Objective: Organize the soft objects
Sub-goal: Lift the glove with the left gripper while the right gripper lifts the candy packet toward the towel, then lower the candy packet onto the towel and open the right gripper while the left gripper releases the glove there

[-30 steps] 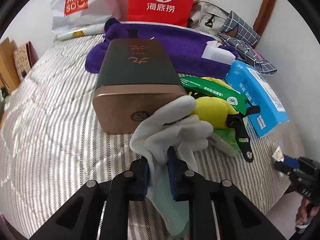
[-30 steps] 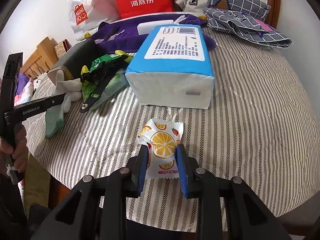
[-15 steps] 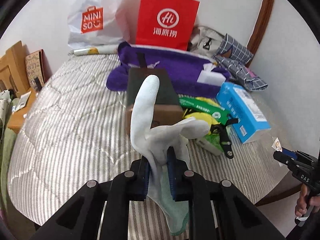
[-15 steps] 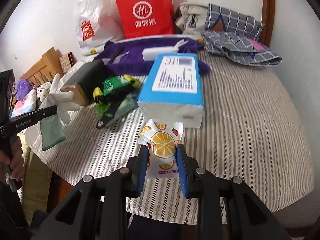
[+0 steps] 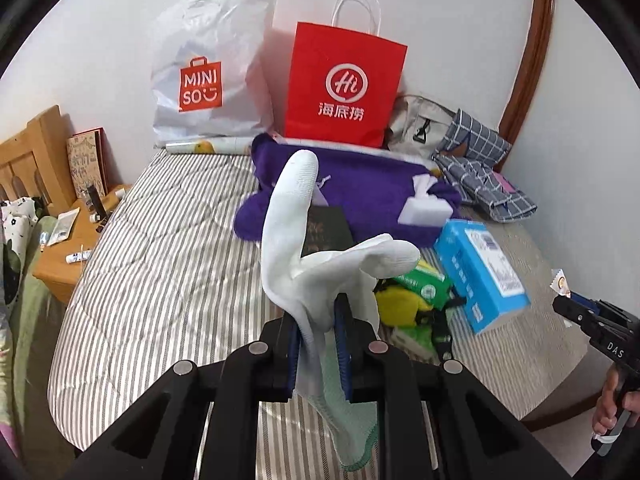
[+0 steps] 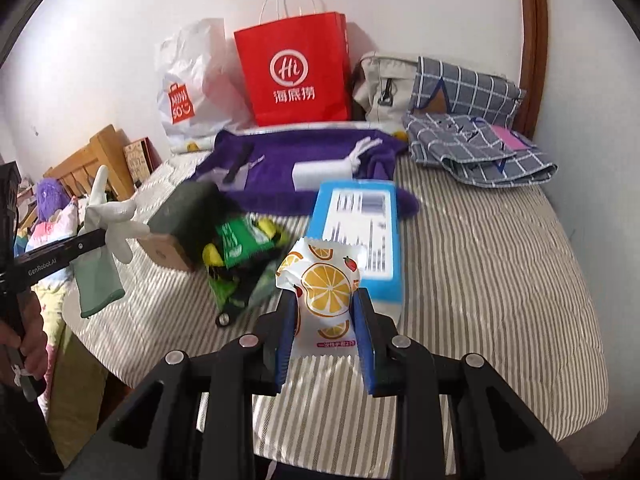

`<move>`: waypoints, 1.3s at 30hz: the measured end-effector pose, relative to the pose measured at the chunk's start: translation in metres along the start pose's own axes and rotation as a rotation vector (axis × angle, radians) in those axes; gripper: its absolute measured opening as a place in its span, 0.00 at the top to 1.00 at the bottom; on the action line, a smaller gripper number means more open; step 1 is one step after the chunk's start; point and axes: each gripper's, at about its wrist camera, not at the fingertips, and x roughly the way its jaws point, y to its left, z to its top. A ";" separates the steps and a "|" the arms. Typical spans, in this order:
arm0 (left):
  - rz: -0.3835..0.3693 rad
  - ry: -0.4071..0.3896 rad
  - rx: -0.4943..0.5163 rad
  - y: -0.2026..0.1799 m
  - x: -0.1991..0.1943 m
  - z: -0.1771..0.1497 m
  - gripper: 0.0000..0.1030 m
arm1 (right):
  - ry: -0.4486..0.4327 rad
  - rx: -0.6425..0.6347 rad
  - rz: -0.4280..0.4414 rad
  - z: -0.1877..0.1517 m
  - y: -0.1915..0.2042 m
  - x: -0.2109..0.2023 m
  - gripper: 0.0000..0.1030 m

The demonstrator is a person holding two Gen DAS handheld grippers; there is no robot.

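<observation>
Both my grippers hold soft things above the striped bed (image 5: 168, 272).
My left gripper (image 5: 318, 344) pinches a white glove (image 5: 304, 248); my right gripper (image 6: 325, 334) clamps an orange-printed packet (image 6: 326, 292), near the blue tissue pack (image 6: 356, 232).

A striped bed (image 5: 168, 264) lies mostly bare on its left half, giving wide open room there. Its right near part (image 6: 500, 264) is also clear. Down the middle stands a cluster: a dark box (image 6: 188, 208), green and yellow packets (image 6: 240, 248) and a blue tissue pack (image 6: 356, 232), packed close together. Behind them a purple cloth (image 5: 360, 188) spreads across, and bags (image 5: 344, 84) line the wall, blocking the far edge.
</observation>
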 end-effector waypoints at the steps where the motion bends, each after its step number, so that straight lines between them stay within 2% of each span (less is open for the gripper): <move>1: -0.002 -0.002 -0.002 0.000 0.000 0.004 0.85 | -0.003 0.000 0.001 0.005 0.000 0.001 0.73; 17: -0.001 -0.019 -0.004 0.000 0.015 0.067 0.84 | -0.022 -0.004 0.003 0.077 0.000 0.018 0.72; 32: 0.031 0.013 0.004 0.002 0.060 0.120 0.84 | -0.012 -0.030 0.027 0.138 0.004 0.063 0.72; 39: 0.031 0.059 -0.001 0.000 0.095 0.138 0.84 | 0.007 -0.031 0.039 0.156 0.003 0.094 0.72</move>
